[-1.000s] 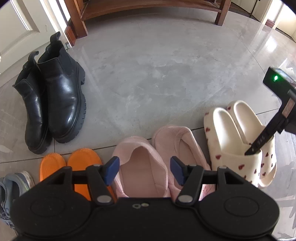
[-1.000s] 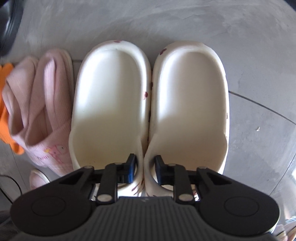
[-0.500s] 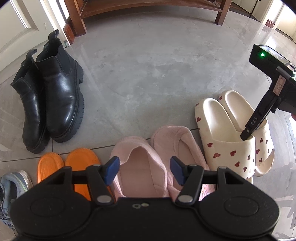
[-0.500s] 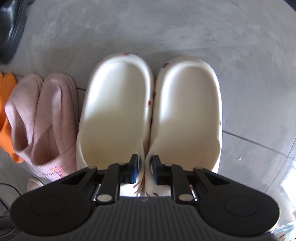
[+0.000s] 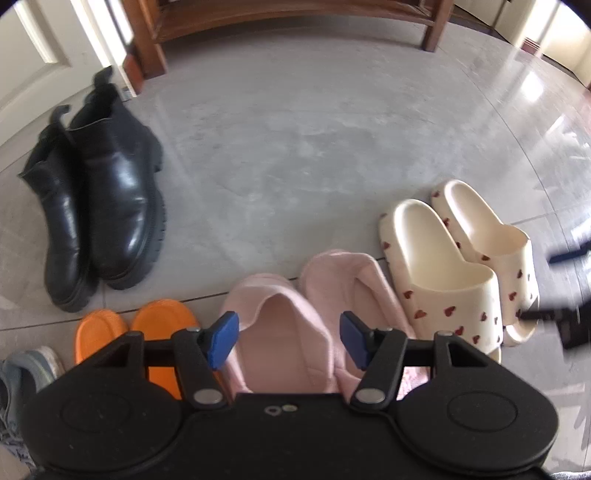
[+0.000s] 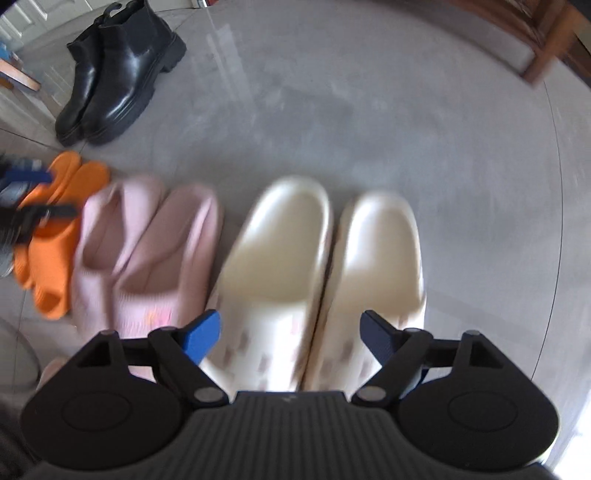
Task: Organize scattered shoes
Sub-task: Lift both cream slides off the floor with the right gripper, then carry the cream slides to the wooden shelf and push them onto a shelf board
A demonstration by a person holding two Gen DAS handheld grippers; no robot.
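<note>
A pair of cream slides with red hearts (image 5: 458,266) stands side by side on the grey floor, also in the right wrist view (image 6: 317,269). My right gripper (image 6: 290,338) is open and empty, raised above their heel ends; it shows blurred at the right edge of the left wrist view (image 5: 561,288). My left gripper (image 5: 288,339) is open and empty above the pink slippers (image 5: 306,314). The pink slippers (image 6: 144,251), orange slides (image 5: 129,332) and cream slides form a row. Black boots (image 5: 99,206) stand apart at the left.
A grey sneaker (image 5: 18,376) lies at the far left of the row. A wooden bench (image 5: 288,14) stands at the back, with a white door (image 5: 33,55) to its left. Bare grey floor (image 5: 314,129) lies between the row and the bench.
My right gripper has opened, let go of the cream slides and pulled back and up. The slides now rest on the floor. My left gripper has barely moved.
</note>
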